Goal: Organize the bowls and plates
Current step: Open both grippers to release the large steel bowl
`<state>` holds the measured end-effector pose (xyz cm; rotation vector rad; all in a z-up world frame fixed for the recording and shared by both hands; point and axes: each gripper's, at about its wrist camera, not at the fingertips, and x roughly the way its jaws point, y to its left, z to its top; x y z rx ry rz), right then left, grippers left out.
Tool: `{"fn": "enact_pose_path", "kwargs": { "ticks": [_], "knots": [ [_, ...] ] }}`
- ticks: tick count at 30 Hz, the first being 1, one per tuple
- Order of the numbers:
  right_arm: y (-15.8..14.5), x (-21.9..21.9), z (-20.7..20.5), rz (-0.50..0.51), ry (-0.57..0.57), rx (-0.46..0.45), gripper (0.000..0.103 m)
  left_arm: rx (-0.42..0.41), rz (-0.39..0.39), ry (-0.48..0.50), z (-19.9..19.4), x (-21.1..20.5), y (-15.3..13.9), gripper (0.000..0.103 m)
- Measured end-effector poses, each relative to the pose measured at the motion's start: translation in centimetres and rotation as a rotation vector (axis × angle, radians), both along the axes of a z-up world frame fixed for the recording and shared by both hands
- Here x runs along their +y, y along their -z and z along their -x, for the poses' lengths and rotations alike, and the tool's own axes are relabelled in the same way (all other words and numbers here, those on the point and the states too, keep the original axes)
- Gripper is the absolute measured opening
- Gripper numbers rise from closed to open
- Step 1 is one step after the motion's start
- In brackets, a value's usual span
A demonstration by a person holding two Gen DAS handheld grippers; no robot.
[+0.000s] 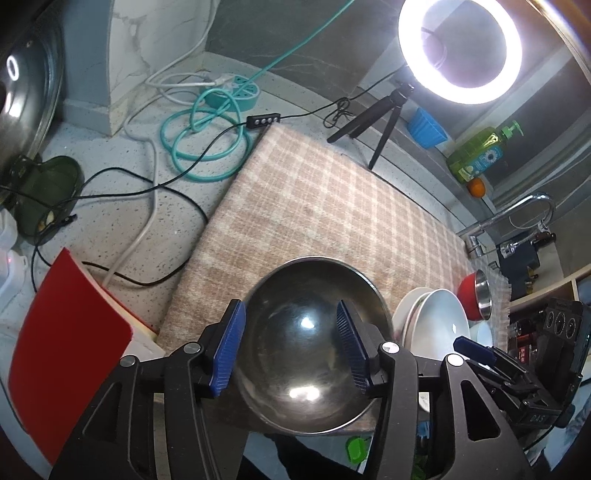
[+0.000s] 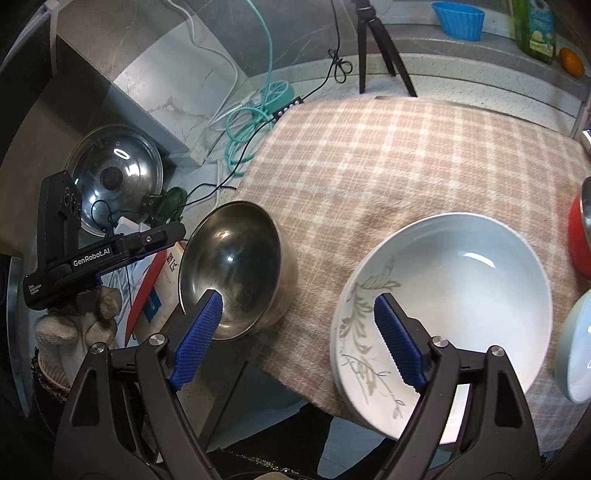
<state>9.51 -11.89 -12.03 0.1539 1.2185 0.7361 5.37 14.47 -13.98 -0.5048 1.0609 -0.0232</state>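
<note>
Steel bowl (image 1: 306, 343) partly hidden behind left hand-held gripper (image 1: 291, 341).

My hand-held gripper (image 2: 297, 338) pads: blue, ribbed; frame black. Cloth (image 2: 388, 155): pink-beige plaid with cream lines. Steel bowl (image 2: 232, 266): dull silver. Plate (image 2: 461, 288): white, tan-grey leaf print on its rim. Bowl (image 2: 578, 236): red outside, steel inside. Bench (image 1: 110, 206): grey speckled. Cable (image 1: 199, 140): teal. Cup (image 2: 458, 18): blue, ribbed. Book (image 1: 62, 339): red.
</note>
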Motion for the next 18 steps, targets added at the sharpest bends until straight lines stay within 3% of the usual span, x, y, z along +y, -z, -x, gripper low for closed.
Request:
{"fn": "enact_pose_path", "kwargs": {
  "ticks": [10, 18],
  "knots": [
    [-1.4, -5.8, -1.0, -0.010, 0.117, -0.057, 0.087, -0.053, 0.025, 0.079, -1.5, -4.4, -2.1, 0.051],
    [-1.9, -12.9, -2.7, -0.009, 0.244, -0.071, 0.087, -0.081, 0.044, 0.153, -3.2, -9.1, -2.9, 0.051]
  ]
}}
